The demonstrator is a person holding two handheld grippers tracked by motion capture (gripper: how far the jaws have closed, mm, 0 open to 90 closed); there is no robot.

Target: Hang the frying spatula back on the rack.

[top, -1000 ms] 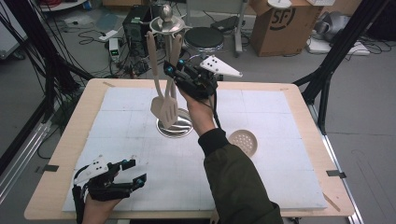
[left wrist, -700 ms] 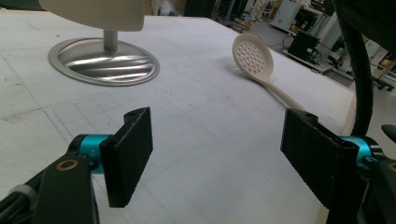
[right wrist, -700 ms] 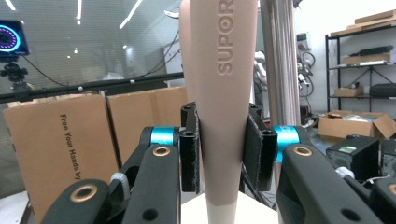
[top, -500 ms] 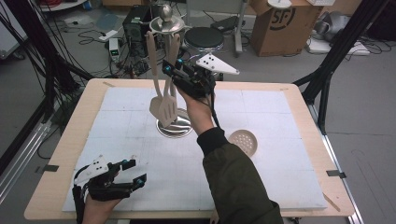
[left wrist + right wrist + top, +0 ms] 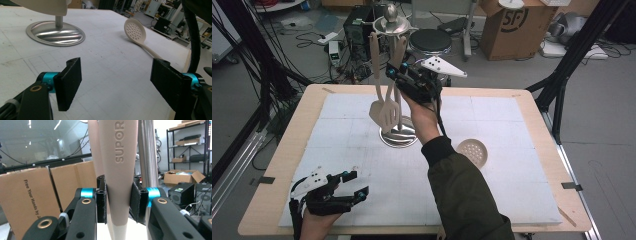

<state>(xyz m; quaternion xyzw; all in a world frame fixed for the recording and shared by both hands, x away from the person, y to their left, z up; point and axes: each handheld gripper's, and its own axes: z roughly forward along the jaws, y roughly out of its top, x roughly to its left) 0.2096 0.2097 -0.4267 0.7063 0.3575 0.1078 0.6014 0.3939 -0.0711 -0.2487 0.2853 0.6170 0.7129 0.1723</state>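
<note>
A metal utensil stand (image 5: 398, 136) rises from the white mat, its round base (image 5: 56, 33) also in the left gripper view. Two beige utensils hang from its top. My right gripper (image 5: 394, 75) is raised beside the stand. It is shut on the handle of one hanging utensil (image 5: 119, 170), marked SUPOR, and both pads of this gripper (image 5: 119, 202) press its sides. That utensil's slotted head (image 5: 388, 114) hangs low by the post. A beige perforated spoon (image 5: 474, 151) lies flat on the mat (image 5: 135, 30). My left gripper (image 5: 357, 182) rests open near the front left edge, with nothing in it (image 5: 116, 82).
The wooden table (image 5: 542, 107) carries a white mat (image 5: 512, 180). Behind the table stand a cardboard box (image 5: 512, 25), a black stool (image 5: 430, 41) and cables on the floor. Black frame legs (image 5: 562, 85) stand at the right.
</note>
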